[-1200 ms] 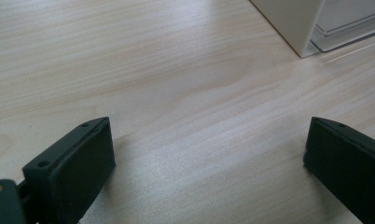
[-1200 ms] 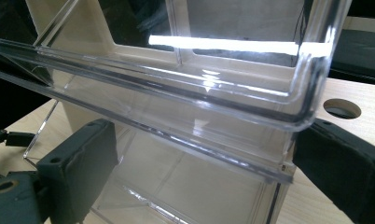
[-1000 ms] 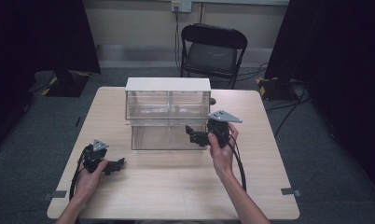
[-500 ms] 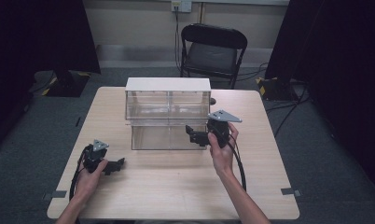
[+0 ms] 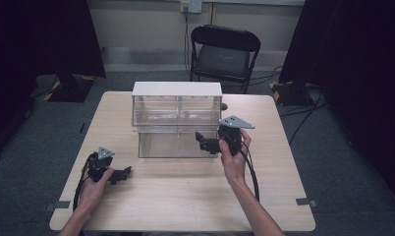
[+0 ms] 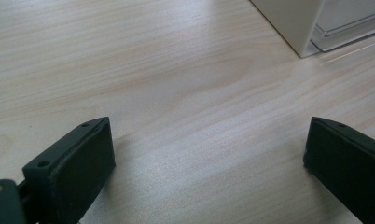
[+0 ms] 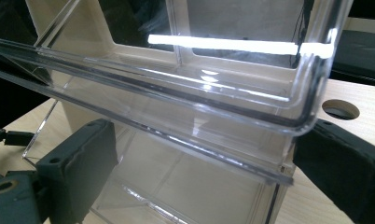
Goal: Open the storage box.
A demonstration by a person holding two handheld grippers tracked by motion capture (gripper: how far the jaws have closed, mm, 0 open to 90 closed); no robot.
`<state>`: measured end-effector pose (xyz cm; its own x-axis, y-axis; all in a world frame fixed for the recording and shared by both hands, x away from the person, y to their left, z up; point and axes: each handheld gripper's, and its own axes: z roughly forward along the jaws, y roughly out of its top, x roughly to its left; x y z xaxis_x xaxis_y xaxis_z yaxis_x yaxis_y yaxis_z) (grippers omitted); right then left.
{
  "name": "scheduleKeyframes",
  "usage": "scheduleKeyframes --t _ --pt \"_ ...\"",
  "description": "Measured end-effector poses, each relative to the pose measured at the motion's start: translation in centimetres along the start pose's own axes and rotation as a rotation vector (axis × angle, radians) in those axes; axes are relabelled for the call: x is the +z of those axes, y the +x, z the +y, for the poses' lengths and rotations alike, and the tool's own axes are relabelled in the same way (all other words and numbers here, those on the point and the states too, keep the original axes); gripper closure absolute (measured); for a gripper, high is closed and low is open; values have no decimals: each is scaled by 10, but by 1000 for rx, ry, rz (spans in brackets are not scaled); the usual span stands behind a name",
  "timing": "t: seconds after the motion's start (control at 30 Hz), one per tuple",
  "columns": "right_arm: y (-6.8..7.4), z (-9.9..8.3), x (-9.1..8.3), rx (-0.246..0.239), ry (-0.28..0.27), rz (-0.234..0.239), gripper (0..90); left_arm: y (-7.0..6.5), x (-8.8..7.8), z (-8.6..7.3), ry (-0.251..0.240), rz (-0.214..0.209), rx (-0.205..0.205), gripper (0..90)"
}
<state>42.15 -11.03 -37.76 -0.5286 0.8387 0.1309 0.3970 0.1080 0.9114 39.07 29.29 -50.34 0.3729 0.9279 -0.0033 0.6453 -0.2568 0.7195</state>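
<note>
Nothing has visibly moved since the earlier frames: both hands and the clear drawer cabinet [image 5: 177, 120] sit as they did. It stands at the centre of the counter [image 5: 185, 196], its lower drawer [image 7: 185, 140] drawn partly out toward the person. At centre right of the high view, the right tongs [image 5: 204, 142] are held against the drawer front, jaws wide on either side of its clear rim, gripping nothing. This pause suggests the pull is not finished. Lower left, the left tongs [image 5: 123, 173] rest wide and empty.
</note>
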Motion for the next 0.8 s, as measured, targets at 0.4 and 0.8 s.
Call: scheduleKeyframes --t 0.4,0.8 --pt "0 0 0 2 0 1 54 0 0 0 1 0 0 13" --pt "0 -1 0 12 -1 4 51 0 0 0 1 -1 0 13"
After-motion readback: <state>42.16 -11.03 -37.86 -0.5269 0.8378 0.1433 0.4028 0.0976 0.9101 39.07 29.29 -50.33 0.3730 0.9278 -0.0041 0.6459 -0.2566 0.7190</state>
